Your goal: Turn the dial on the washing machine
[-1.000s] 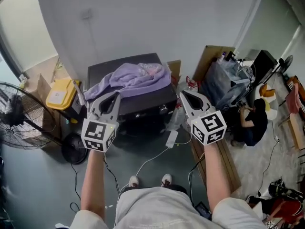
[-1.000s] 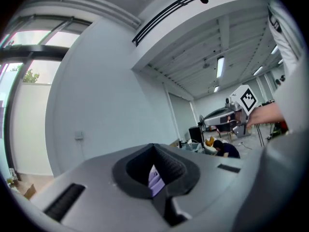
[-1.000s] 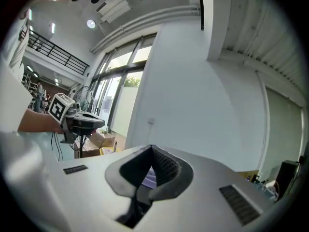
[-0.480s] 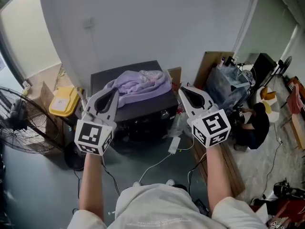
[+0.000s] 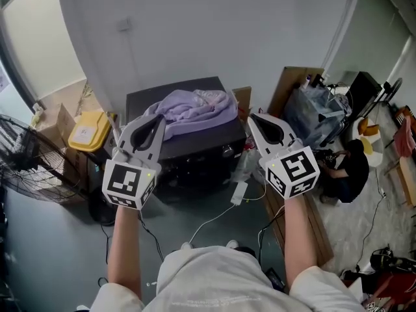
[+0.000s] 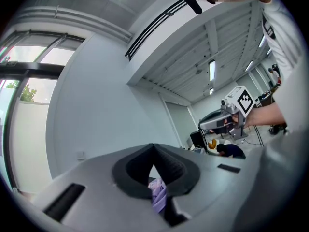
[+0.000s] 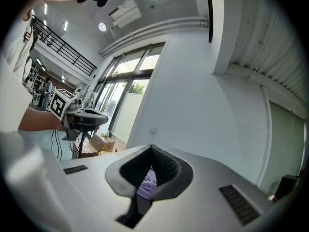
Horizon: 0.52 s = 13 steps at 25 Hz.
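Observation:
A dark boxy machine (image 5: 195, 149) stands against the wall, with a purple cloth (image 5: 192, 105) heaped on its top. No dial can be made out on it. My left gripper (image 5: 158, 118) is held up in front of its left side, jaws shut and empty. My right gripper (image 5: 252, 117) hovers in front of its right side, also shut with nothing held. Both are in the air, apart from the machine. In the left gripper view the left gripper (image 6: 153, 147) frames a strip of the cloth (image 6: 158, 197). The right gripper (image 7: 152, 148) frames the cloth (image 7: 146, 185) likewise.
A yellow container (image 5: 85, 131) and cardboard boxes sit left of the machine, with a standing fan (image 5: 26, 171) beyond. Bags (image 5: 311, 114) and a crouching person (image 5: 348, 164) are at the right. A white power strip (image 5: 238, 192) and cables lie on the floor.
Both grippers stay raised and shut, drifting only slightly. The head view has shifted a little, so the machine sits slightly lower and more central.

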Tool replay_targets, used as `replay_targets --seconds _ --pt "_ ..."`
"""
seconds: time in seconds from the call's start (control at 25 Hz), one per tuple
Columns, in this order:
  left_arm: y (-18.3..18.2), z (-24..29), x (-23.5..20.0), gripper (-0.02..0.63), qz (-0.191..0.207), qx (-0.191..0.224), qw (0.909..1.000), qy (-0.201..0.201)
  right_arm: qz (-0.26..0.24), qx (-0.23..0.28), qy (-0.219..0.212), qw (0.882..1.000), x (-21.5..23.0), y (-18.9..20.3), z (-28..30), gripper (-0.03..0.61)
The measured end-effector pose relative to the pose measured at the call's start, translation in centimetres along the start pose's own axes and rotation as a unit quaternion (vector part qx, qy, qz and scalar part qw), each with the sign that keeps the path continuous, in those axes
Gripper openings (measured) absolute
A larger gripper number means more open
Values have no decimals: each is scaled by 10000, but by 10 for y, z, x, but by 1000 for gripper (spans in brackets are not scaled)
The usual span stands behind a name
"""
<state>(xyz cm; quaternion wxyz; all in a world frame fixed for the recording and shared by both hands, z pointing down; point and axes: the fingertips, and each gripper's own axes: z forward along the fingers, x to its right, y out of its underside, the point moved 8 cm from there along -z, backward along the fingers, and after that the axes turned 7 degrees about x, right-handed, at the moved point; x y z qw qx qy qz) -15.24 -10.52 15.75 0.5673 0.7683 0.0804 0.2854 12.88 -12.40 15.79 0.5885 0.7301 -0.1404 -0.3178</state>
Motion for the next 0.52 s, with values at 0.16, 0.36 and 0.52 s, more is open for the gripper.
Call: replay_targets --seconds 0.16,0.36,0.52 --pt "2 -1 0 12 -5 -40 10000 -10 15 -30 -50 10000 -2 3 2 14" --pt "3 -2 6 12 178 -98 9998 58 20 -19 -57 10000 -5 6 1 14" --pt "1 -3 7 12 160 -55 9998 106 -11 3 -80 10000 -4 5 3 14"
